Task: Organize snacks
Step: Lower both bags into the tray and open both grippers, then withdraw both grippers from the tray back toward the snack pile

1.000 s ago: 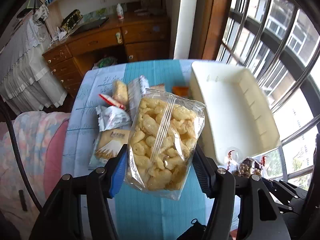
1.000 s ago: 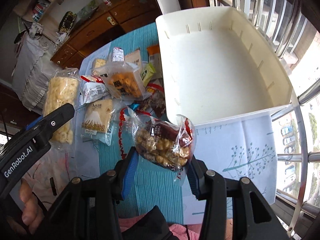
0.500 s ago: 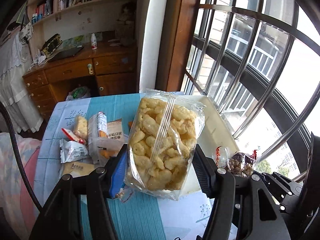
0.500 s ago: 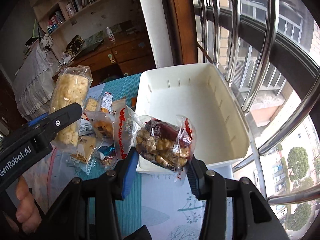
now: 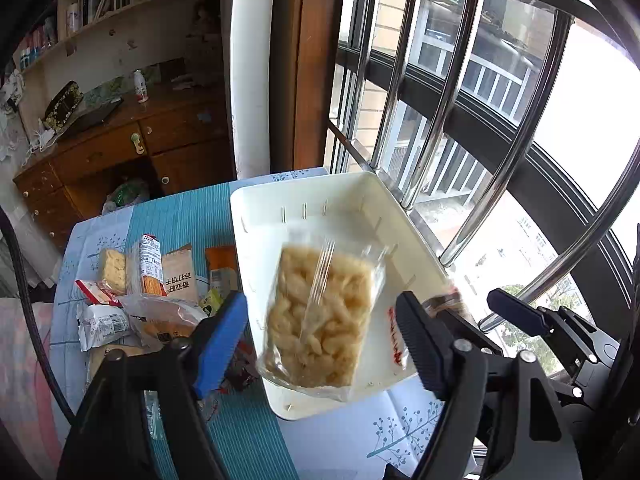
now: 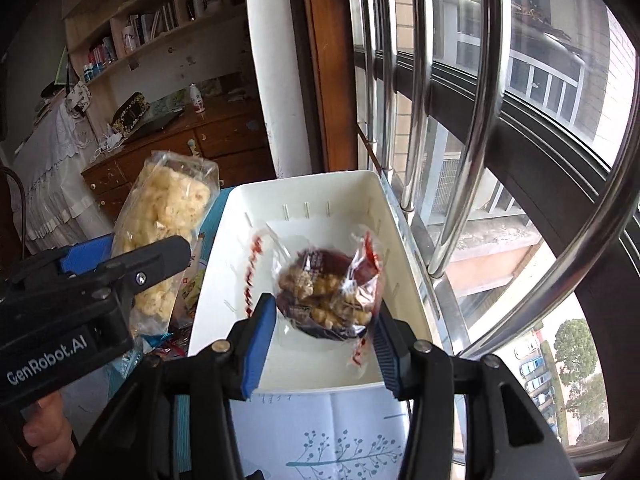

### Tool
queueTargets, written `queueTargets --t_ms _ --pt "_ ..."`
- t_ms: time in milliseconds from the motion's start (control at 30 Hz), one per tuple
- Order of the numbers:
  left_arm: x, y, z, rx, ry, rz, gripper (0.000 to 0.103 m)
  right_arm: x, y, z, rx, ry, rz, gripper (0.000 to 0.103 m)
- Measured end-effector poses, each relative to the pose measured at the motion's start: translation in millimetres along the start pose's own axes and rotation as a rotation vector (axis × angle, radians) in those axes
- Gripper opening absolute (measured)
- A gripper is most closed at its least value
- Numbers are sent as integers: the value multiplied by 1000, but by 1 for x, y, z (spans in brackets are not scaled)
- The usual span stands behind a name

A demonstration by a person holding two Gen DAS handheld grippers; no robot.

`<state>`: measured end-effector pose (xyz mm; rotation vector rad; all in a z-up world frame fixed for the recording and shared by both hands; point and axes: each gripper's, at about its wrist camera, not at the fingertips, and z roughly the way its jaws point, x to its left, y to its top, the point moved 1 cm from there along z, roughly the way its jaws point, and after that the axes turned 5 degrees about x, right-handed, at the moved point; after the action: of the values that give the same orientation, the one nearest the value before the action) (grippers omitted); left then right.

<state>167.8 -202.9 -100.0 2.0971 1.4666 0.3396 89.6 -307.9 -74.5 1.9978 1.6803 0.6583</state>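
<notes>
With left tool (image 5: 320, 305) spread clear of the blurred puffed-snack bag (image 5: 320, 320), long axis running up-frame over the white bin (image 5: 280, 200), and right tool (image 6: 323, 308) clamped on the nut bag (image 6: 328, 292) above the bin's lower middle, probably needs only release straight down.

Both wrist cameras look forward and down along their tools, close above the white rectangular plastic bin (image 5: 400, 216) (image 6: 384, 196) by the window; both share it.
</notes>
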Motion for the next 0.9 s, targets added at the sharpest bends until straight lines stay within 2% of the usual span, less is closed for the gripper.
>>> queueTargets --t_ms 100,367,900 --pt "-1 -1 -1 2 -11 8 79 -6 2 -1 6 -8 25 68" --pt "21 -11 -9 47 -5 -35 80 -1 1 -4 14 18 39 68" --pt "118 -47 -42 95 75 -177 81 60 -12 -12 31 100 -6 68"
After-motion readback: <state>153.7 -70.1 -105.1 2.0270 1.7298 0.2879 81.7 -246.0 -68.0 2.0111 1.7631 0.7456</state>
